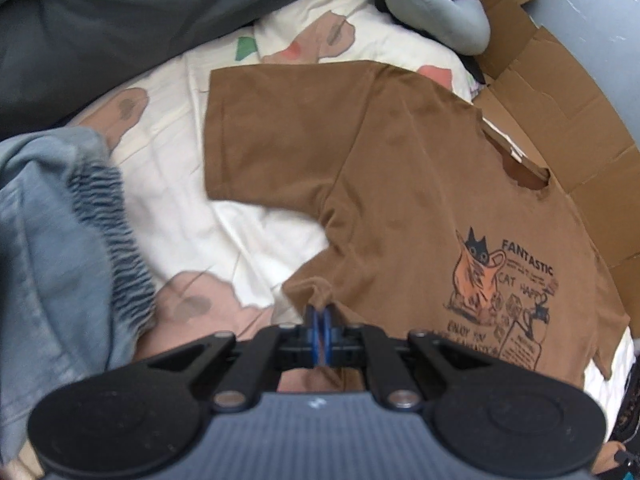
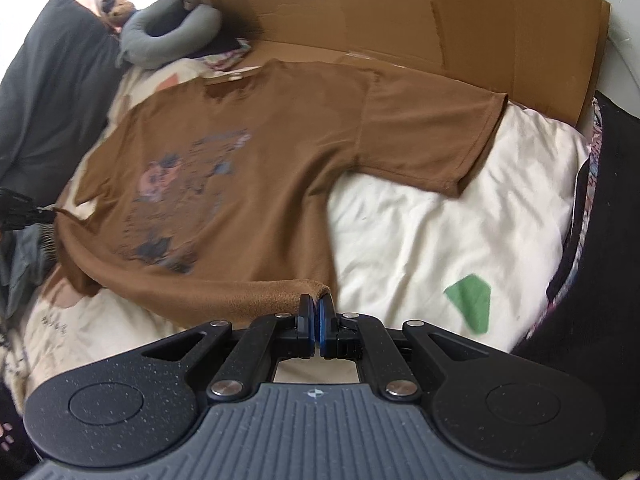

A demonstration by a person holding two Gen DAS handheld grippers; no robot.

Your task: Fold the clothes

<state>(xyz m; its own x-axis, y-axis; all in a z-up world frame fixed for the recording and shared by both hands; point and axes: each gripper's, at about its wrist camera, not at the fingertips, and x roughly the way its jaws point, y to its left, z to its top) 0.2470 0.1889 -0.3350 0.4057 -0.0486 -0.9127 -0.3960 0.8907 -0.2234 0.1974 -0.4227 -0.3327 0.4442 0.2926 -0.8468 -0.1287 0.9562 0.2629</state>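
Observation:
A brown T-shirt [image 1: 400, 168] with a cat print lies front up on a cream bedsheet [image 1: 224, 216]. My left gripper [image 1: 320, 312] is shut on a bunched corner of the shirt's bottom hem. In the right wrist view the same T-shirt [image 2: 280, 152] spreads across the bed, and my right gripper [image 2: 317, 304] is shut on the other hem corner, which is lifted a little off the sheet [image 2: 420, 232]. The left gripper [image 2: 20, 212] shows at the far left of that view, holding its corner. Both sleeves lie spread out flat.
A blue denim garment [image 1: 48, 248] with a striped lining lies left of the shirt. Flattened cardboard [image 2: 420, 20] stands behind the shirt against the wall. A grey neck pillow [image 2: 168, 36] and dark grey bedding [image 2: 48, 100] lie at the bed's head. A dark patterned cloth [image 2: 592, 220] runs along the right edge.

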